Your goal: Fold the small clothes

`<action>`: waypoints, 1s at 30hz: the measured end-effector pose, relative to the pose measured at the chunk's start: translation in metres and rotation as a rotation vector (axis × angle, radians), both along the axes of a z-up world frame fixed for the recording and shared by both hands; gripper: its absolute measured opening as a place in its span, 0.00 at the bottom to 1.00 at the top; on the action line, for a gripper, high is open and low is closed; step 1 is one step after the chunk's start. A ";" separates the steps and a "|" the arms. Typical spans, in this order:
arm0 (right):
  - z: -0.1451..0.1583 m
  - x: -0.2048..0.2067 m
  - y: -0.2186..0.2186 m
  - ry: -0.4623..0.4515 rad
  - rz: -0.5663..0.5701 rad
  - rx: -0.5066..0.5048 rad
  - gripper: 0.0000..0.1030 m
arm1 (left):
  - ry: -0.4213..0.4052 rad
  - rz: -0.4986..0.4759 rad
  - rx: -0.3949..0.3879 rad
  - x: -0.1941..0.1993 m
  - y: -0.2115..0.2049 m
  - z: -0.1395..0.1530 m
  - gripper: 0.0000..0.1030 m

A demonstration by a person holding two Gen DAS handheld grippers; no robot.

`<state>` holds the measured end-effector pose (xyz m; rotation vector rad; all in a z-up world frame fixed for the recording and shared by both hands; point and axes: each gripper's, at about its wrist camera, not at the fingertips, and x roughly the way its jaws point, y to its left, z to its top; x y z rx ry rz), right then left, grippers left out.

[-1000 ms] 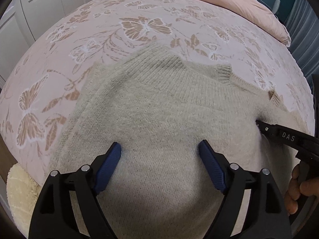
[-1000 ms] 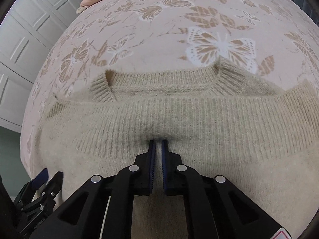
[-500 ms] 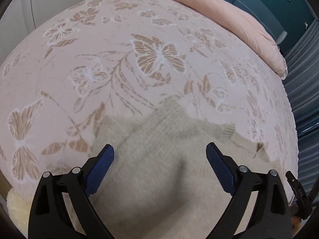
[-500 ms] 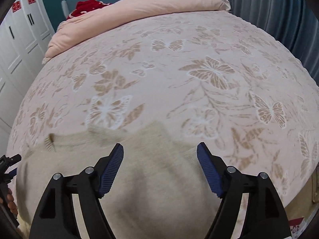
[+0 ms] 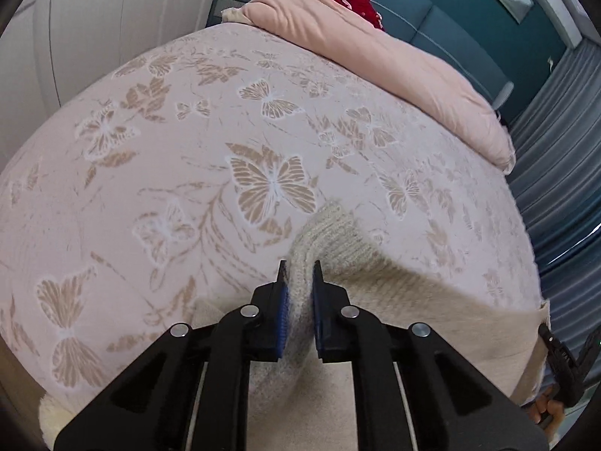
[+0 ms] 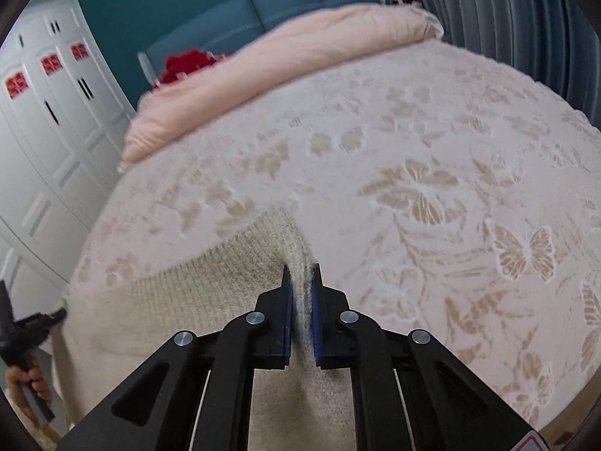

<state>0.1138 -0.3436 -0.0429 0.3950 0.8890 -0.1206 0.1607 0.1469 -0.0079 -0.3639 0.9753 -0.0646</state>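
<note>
Over the bed [image 5: 157, 173], left tongs [image 5: 299, 268] and right tongs [image 6: 300, 272], jaws just closed, each clamp a sweater [image 5: 394, 285] corner (lifted, edge taut between); next, carry it across to fold.

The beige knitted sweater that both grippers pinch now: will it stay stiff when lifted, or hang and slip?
The sweater is probably floppy: its edge sags between the left gripper and the right gripper. It likely will not slip, since the fuzzy knit bunches thickly between the fingers. It seems light, because small pinches hold it above the bedspread.
</note>
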 end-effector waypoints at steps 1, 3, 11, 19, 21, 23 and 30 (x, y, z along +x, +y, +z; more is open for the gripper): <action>-0.027 0.011 -0.005 0.083 -0.010 0.017 0.07 | 0.029 -0.024 0.037 0.010 -0.008 -0.015 0.11; -0.067 0.020 -0.012 0.213 -0.036 0.061 0.08 | 0.142 -0.038 0.071 0.025 -0.018 -0.056 0.11; 0.015 -0.047 0.063 -0.025 0.067 -0.096 0.26 | 0.050 -0.008 0.133 -0.026 -0.021 -0.024 0.57; -0.057 -0.044 0.202 0.171 0.384 0.051 0.25 | 0.119 -0.125 0.044 -0.099 -0.074 -0.039 0.57; -0.062 -0.043 0.213 0.181 0.376 -0.005 0.25 | 0.172 -0.144 0.072 -0.111 -0.082 -0.056 0.57; -0.046 -0.043 0.213 0.171 0.373 0.029 0.25 | 0.179 -0.138 0.068 -0.122 -0.079 -0.061 0.57; -0.042 -0.027 0.210 0.192 0.354 0.051 0.25 | 0.157 -0.125 0.027 -0.135 -0.065 -0.067 0.61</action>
